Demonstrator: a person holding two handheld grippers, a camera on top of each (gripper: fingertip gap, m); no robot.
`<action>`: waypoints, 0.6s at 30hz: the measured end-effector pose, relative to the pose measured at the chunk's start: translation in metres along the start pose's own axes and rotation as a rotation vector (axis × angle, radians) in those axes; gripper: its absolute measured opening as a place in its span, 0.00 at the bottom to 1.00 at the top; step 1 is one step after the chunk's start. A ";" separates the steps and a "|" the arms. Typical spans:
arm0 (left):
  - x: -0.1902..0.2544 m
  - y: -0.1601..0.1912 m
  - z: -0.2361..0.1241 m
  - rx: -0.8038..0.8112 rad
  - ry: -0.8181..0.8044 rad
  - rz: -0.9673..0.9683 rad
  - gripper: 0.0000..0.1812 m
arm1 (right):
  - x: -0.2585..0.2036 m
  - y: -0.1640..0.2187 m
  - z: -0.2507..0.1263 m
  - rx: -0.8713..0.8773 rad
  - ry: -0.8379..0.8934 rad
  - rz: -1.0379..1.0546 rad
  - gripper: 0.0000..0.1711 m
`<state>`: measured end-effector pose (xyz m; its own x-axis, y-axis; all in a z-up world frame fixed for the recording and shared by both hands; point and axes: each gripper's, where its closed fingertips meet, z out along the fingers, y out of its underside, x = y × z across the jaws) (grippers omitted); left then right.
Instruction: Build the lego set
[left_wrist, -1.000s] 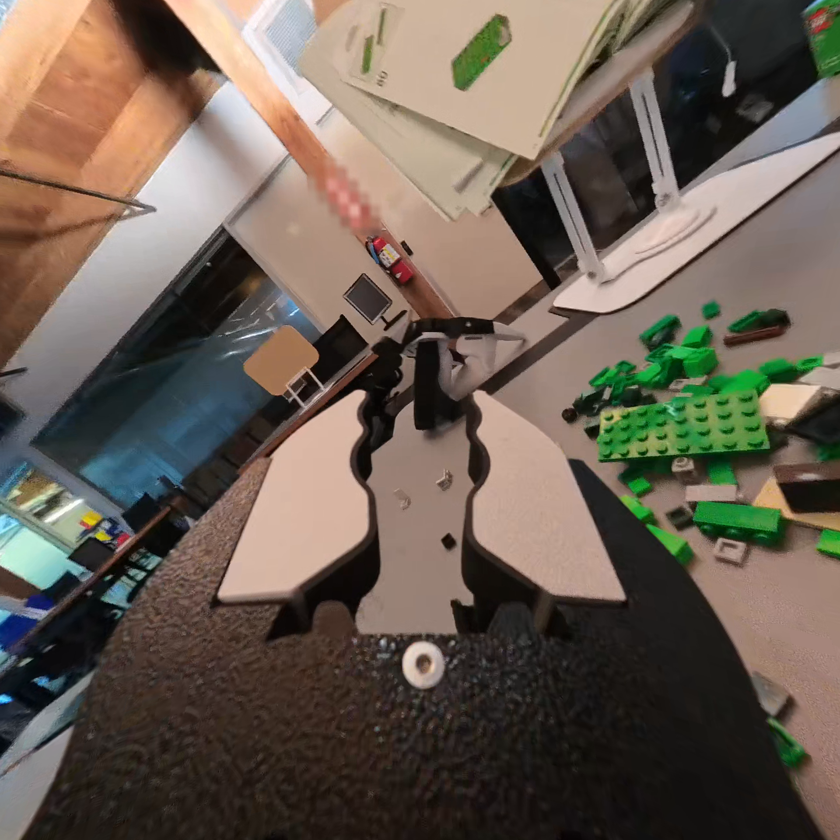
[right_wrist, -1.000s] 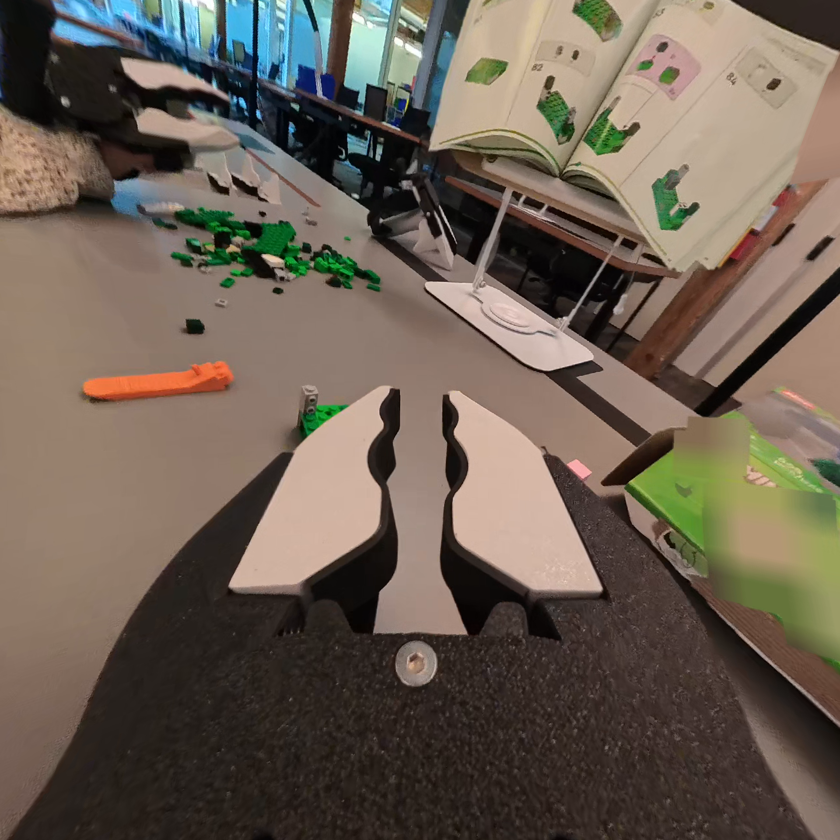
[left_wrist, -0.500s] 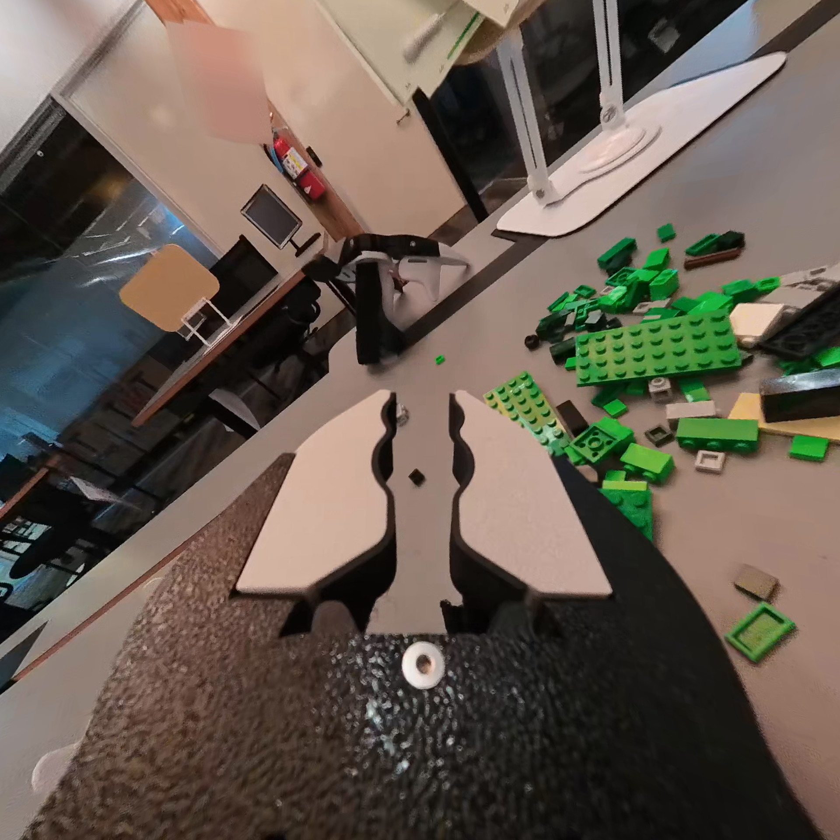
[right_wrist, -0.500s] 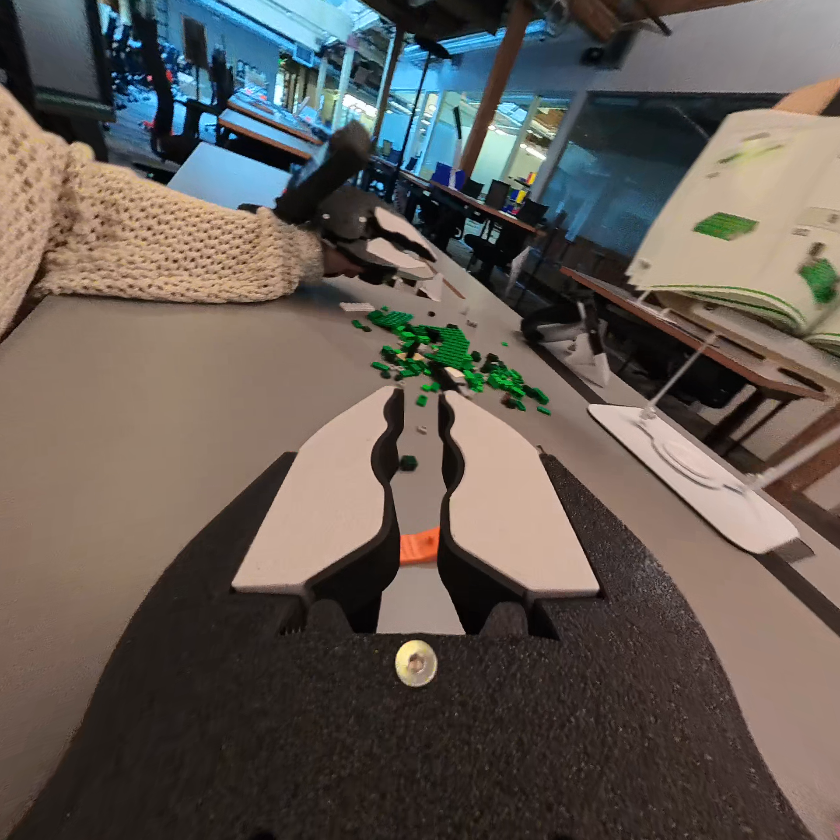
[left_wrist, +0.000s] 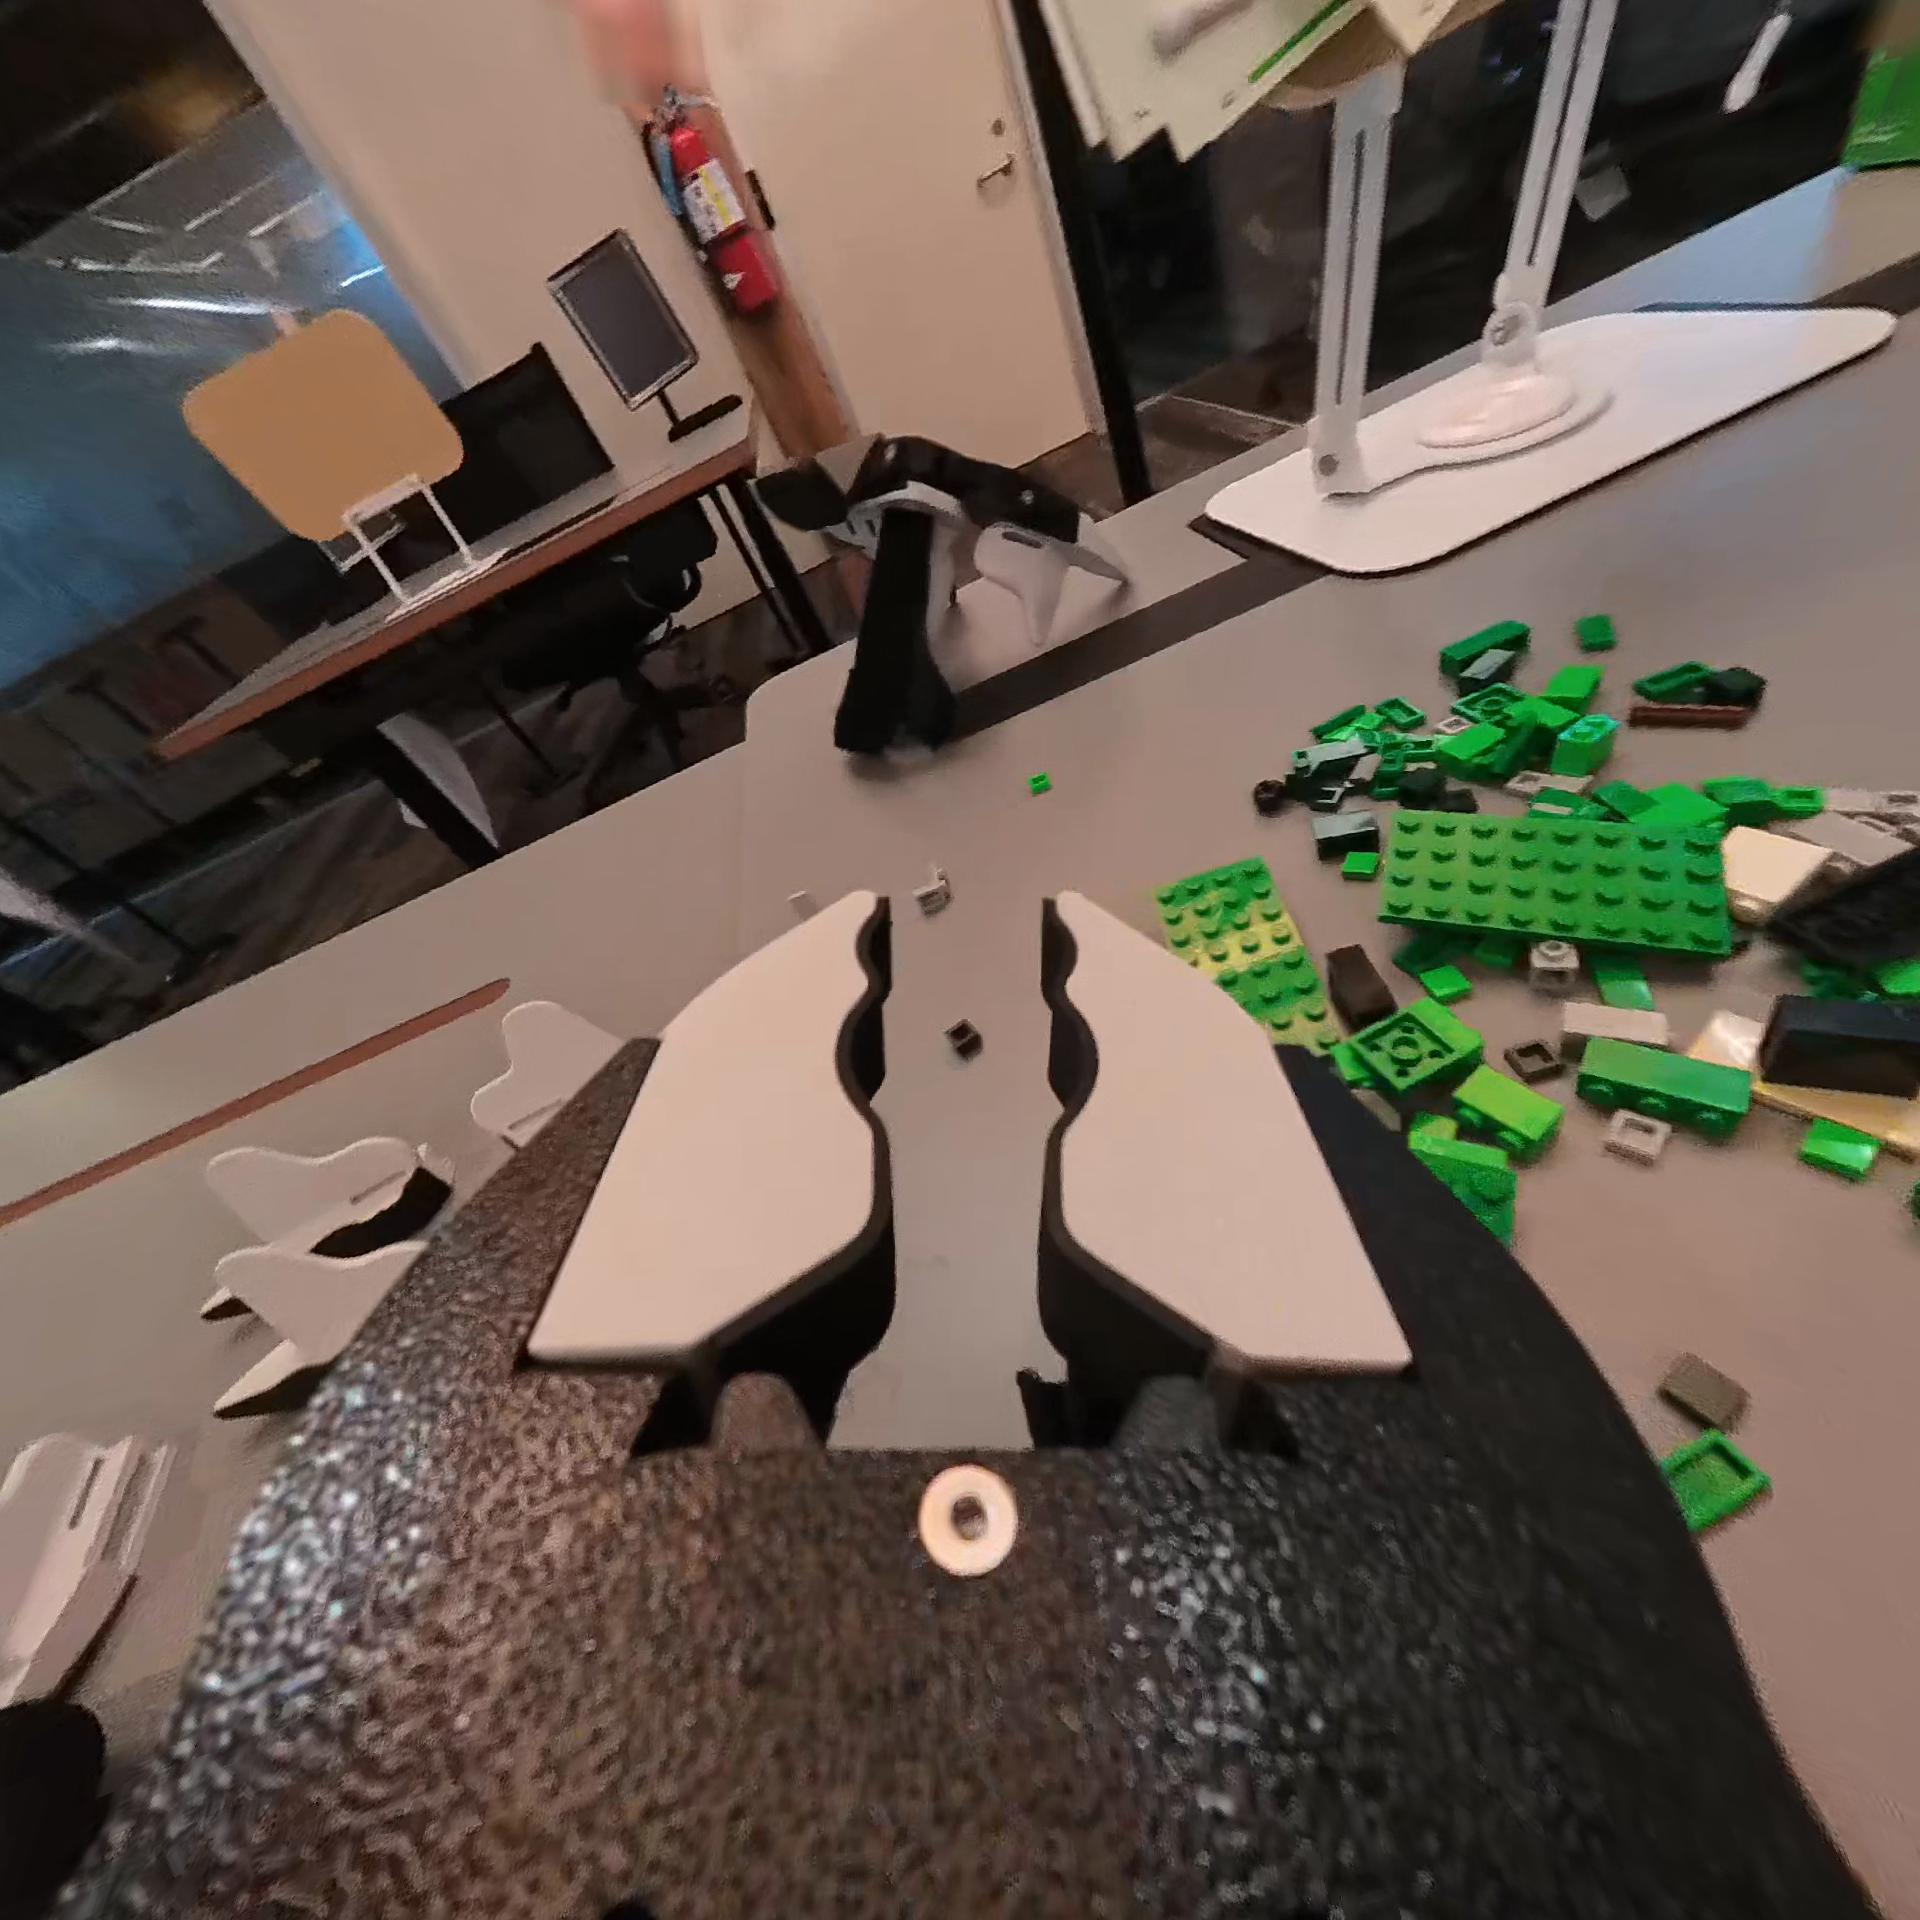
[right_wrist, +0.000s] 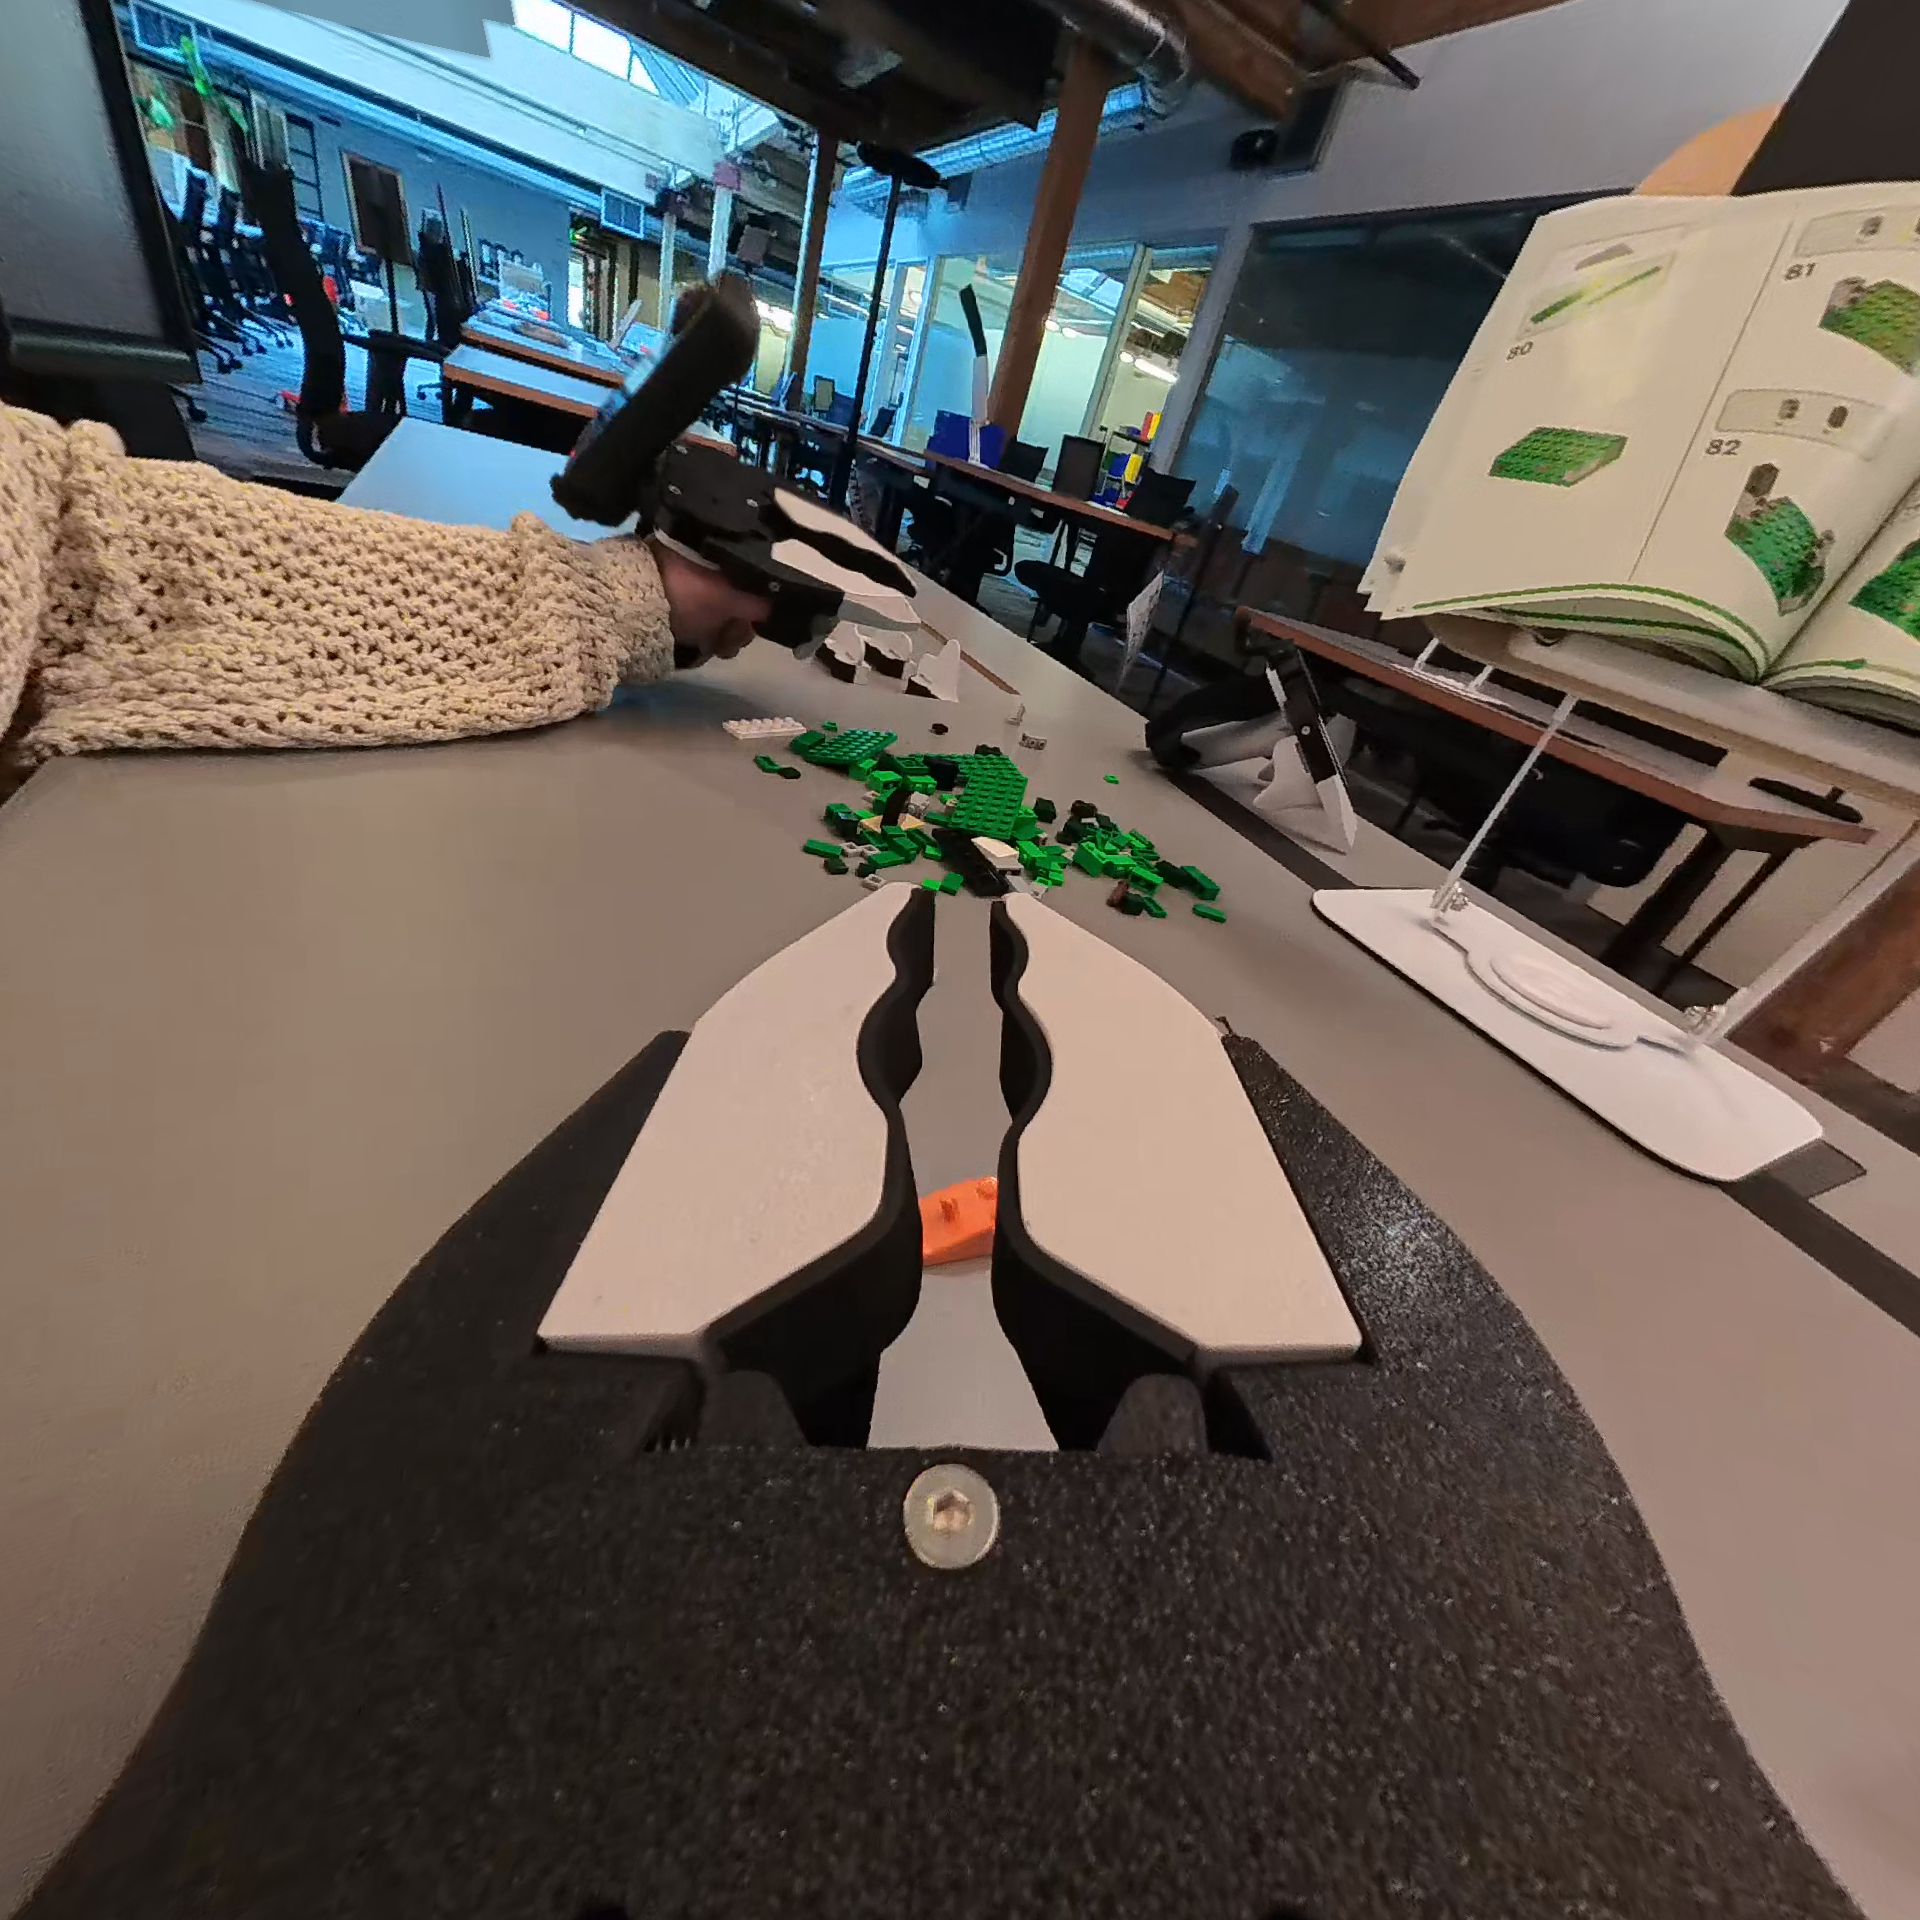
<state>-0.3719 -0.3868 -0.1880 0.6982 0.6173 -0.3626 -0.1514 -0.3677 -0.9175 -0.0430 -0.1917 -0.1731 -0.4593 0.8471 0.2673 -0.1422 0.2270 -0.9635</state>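
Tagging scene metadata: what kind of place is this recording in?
Looks like an open-plan office or lab workspace: rows of desks with office chairs behind glass partitions, a wall-mounted fire extinguisher, and a grey table strewn with green lego pieces.

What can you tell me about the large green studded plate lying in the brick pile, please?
The large green plate is a flat, thin rectangle of glossy plastic with rows of round studs on top. It lies studs-up on the grey table, amid the loose brick pile, smaller green and grey pieces crowding its edges. Neither tongs touches it.
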 end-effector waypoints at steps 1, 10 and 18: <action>-0.002 0.001 0.000 0.004 -0.010 -0.017 0.15 | -0.001 0.000 0.000 -0.002 -0.002 -0.008 0.06; 0.000 0.003 0.003 0.019 -0.027 0.030 0.11 | -0.013 0.004 0.005 -0.039 -0.024 -0.120 0.05; 0.001 -0.004 -0.001 0.054 -0.059 0.116 0.05 | -0.015 0.003 0.006 -0.042 -0.023 -0.153 0.05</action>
<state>-0.3701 -0.3850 -0.1843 0.6315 0.6133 -0.4744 -0.2671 -0.4023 -0.8756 -0.0418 -0.2067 -0.1802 -0.4552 0.7899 0.4108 -0.1757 0.3727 -0.9112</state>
